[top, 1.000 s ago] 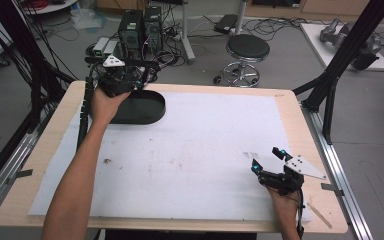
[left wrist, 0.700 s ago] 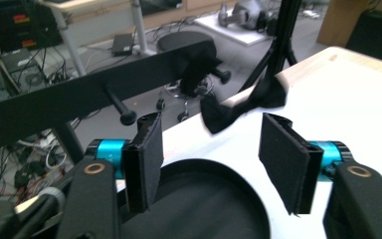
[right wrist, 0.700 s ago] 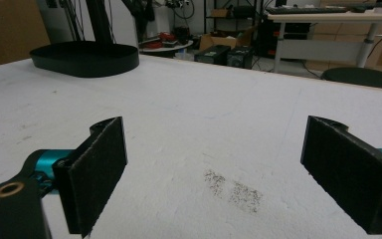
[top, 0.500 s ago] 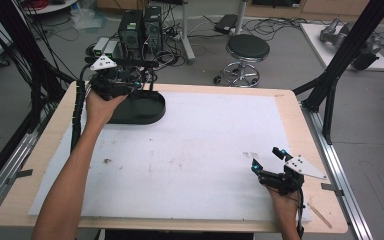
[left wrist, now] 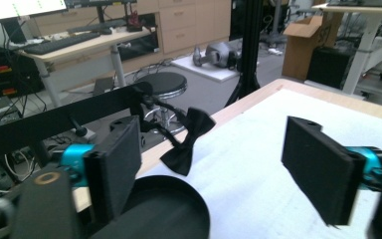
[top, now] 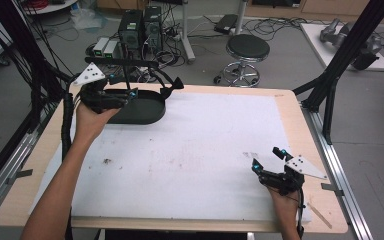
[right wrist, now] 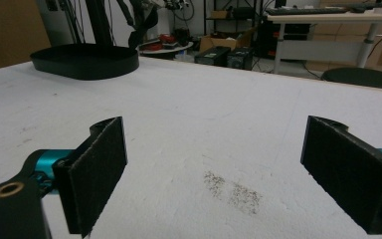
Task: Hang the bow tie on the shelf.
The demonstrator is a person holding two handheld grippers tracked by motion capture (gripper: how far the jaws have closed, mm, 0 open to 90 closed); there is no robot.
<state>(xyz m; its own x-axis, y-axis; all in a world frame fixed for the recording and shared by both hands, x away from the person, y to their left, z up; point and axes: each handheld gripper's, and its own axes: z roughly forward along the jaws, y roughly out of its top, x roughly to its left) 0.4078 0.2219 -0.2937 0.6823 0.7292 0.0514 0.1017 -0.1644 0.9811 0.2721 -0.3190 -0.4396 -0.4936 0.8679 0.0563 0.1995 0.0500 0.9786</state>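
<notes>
A black bow tie (top: 172, 88) (left wrist: 186, 142) hangs by its strap from a black horizontal bar (top: 122, 62) (left wrist: 54, 124), over the right end of a black oval tray (top: 147, 114) (left wrist: 179, 209). My left gripper (top: 125, 86) (left wrist: 221, 172) hovers over the tray's left part, pointing at the bow tie from a short way off. Its jaws have just been opening and stand wide with nothing between them. My right gripper (top: 266, 158) (right wrist: 219, 174) rests low over the white sheet (top: 205, 150) near the front right, open and holding nothing.
The white sheet covers most of the wooden table (top: 315, 150). A dark smudge (right wrist: 234, 191) marks it just ahead of the right gripper. Behind the table stand a stool (top: 247, 50) and computer cases (top: 140, 27); black frame posts (top: 340, 60) rise at the right.
The left hand has drawn back to the left along the tray and lifted slightly, and its jaws have opened. The bow tie now hangs clear to the gripper's right. The right hand has stayed still.
</notes>
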